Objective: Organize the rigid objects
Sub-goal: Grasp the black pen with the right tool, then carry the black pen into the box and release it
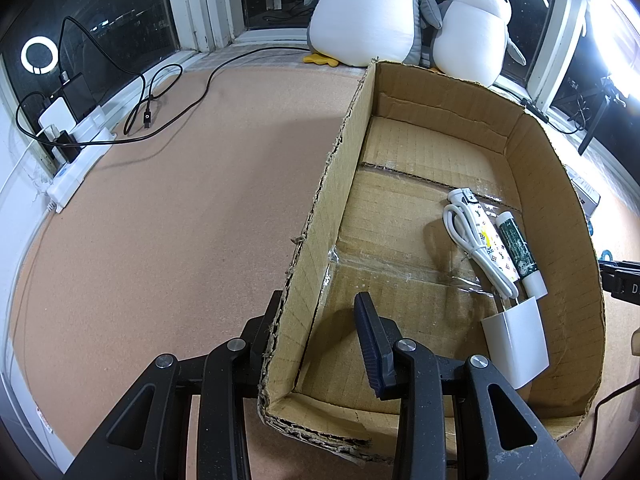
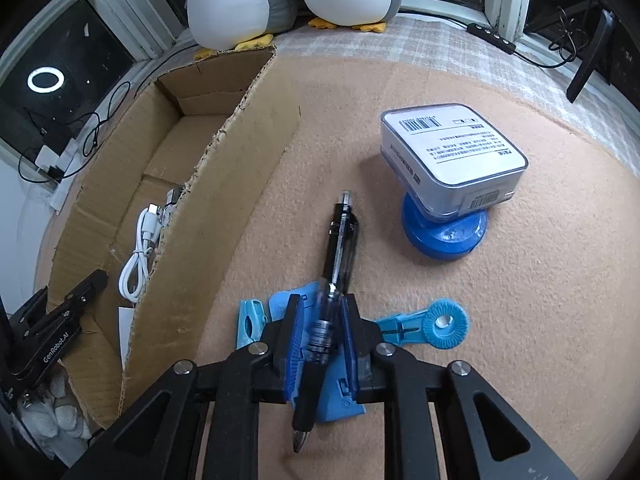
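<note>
Clamping a black retractable pen (image 2: 339, 248) between its blue pads, the right gripper (image 2: 320, 334) is holding it lengthwise over the tan felt mat (image 2: 500, 320), the pen's tip pointing near and its clicker end far. Under the jaws, a light blue plastic tool with a toothed wheel (image 2: 446, 324) is lying on the mat. To the far right, a clear-cased white box (image 2: 452, 156) with barcodes and small print too fine to read is resting on a blue tape roll (image 2: 446, 236).

The left gripper (image 1: 320, 320) is straddling the near left wall of the cardboard box (image 1: 340, 168), one finger outside and one inside, jaws spread apart with a gap to the wall. In the right wrist view its body is showing the lettering "GenRobot.AI". Inside the box, a white charger plug (image 1: 516, 344) with its coiled white cable (image 1: 472, 240) is lying beside a patterned white tube (image 1: 494, 240) and a dark green tube (image 1: 520, 252), the two tubes touching. Two plush penguins (image 1: 472, 28) are sitting at the far edge by the window.
</note>
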`<state>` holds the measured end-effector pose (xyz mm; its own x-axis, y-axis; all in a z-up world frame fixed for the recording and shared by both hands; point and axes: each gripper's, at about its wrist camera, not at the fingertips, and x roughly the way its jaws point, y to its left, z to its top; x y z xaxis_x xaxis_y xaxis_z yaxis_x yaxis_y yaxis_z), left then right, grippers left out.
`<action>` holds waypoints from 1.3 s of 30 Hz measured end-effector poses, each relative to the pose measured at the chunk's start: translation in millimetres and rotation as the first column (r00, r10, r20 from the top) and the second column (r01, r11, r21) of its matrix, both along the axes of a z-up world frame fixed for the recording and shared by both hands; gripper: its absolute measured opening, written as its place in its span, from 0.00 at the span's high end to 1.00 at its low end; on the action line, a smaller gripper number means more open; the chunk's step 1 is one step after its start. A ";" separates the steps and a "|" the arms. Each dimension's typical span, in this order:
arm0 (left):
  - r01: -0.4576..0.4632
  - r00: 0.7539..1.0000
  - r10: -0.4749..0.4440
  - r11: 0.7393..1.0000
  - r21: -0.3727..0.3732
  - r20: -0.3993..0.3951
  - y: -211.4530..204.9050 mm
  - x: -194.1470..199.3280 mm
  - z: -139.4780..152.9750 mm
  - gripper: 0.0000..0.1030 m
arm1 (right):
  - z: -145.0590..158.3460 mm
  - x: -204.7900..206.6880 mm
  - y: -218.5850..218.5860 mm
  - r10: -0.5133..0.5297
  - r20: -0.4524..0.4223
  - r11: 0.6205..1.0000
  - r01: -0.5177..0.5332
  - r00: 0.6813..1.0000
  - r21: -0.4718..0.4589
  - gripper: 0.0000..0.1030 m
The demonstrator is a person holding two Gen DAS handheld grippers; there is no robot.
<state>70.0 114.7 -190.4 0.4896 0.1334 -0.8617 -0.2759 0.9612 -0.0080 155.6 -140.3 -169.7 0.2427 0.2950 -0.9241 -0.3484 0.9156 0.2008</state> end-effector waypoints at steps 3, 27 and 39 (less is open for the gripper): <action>0.000 1.000 0.000 1.000 0.000 0.000 -0.1 -0.1 0.0 0.64 | -0.9 1.8 -5.5 -0.015 -0.007 1.000 0.015 1.000 0.025 0.89; 0.000 1.000 0.000 1.000 0.000 0.001 0.1 0.1 0.1 0.64 | 62.3 -11.7 -16.5 -0.052 0.086 0.986 0.037 0.995 0.165 0.90; 0.000 1.000 0.000 1.000 -0.002 0.002 0.0 0.8 0.1 0.64 | 72.3 -10.8 73.9 0.076 0.042 0.957 -0.084 0.996 0.277 0.90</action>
